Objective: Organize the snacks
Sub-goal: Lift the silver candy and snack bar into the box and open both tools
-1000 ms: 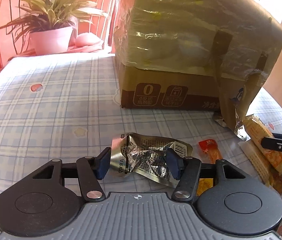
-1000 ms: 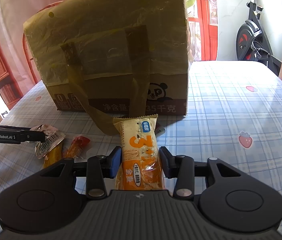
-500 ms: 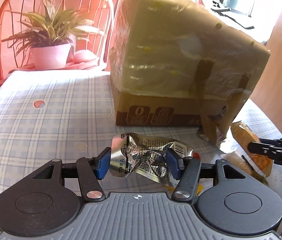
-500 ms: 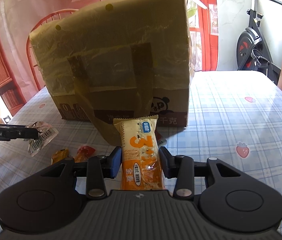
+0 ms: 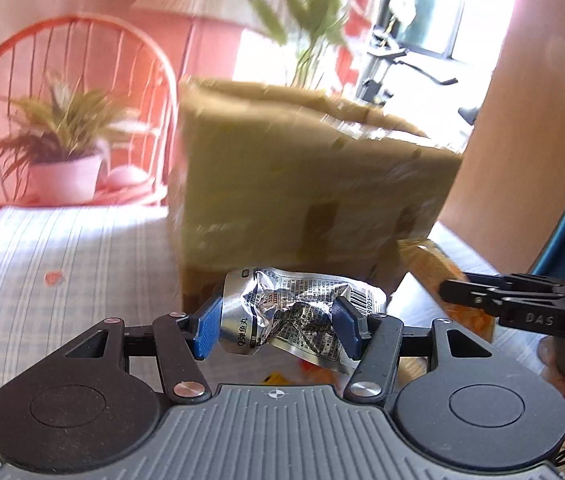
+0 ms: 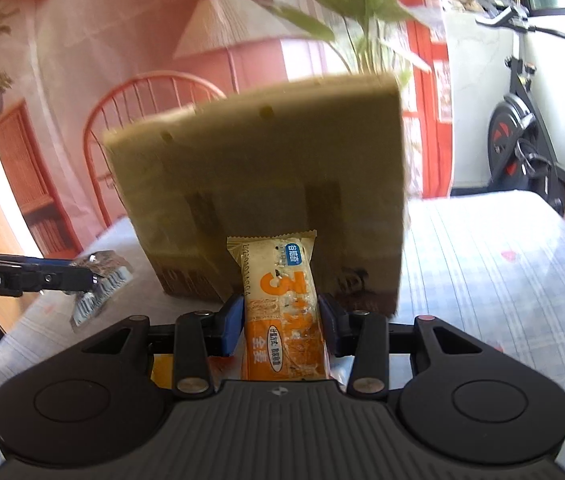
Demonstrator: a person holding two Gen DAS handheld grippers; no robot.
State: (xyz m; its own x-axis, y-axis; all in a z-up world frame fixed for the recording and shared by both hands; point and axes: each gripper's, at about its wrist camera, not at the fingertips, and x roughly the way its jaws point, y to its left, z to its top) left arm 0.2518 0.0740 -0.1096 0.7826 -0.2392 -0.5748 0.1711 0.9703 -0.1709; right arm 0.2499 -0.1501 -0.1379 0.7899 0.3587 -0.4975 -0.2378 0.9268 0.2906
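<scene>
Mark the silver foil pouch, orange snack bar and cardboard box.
silver foil pouch [image 5: 290,316], left wrist view, crumpled middle.
orange snack bar [image 6: 280,304], right wrist view, wrapper front.
cardboard box [image 6: 266,168], right wrist view, taped front face.

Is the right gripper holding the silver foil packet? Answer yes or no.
No, the right gripper is shut on the orange snack bar; the left gripper holds the silver foil packet.

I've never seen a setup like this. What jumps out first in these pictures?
A big cardboard box wrapped in tape stands in the middle of the checked tablecloth. In front of it, the left gripper pinches a crumpled silver snack packet, while the right gripper clasps an orange snack bar.
</scene>
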